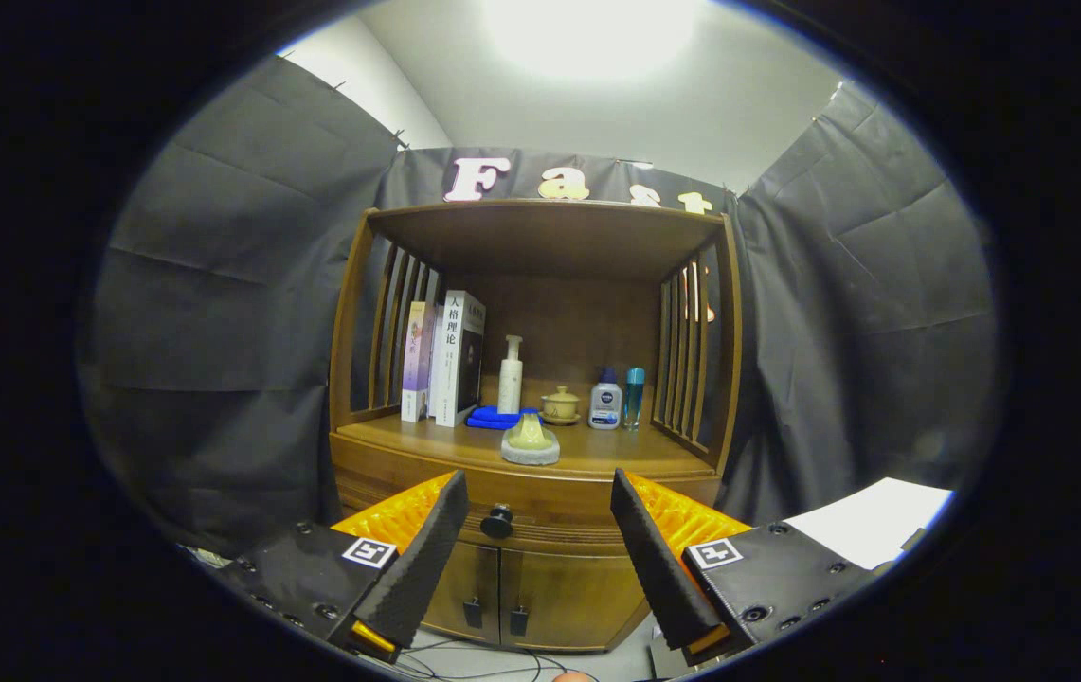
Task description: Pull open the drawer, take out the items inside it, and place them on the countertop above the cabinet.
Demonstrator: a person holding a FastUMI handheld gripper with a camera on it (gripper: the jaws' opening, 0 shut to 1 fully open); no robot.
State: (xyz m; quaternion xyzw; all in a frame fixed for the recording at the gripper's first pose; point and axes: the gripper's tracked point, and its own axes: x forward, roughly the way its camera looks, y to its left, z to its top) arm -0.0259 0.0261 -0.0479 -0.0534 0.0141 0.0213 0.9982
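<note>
Facing the wooden cabinet (540,426) head on, I've got my tongs (540,497) spread wide with nothing between the fingers (431,559). The drawer (521,507) sits shut just under the worktop (616,453), and its dark round knob (497,521) shows in the gap between my fingertips, a little nearer the left one and beyond both, not touching. What's inside the drawer I can't tell. Below it are two small doors (512,592). Up on the worktop, a pale cone-shaped piece on a grey base (531,440) stands at the front edge. Behind it sit a blue cloth (495,417), a white pump bottle (510,376), a small lidded cup (560,405), a white bottle with a blue cap (605,402) and a slim blue bottle (633,398). Books (445,360) stand upright at the left.
</note>
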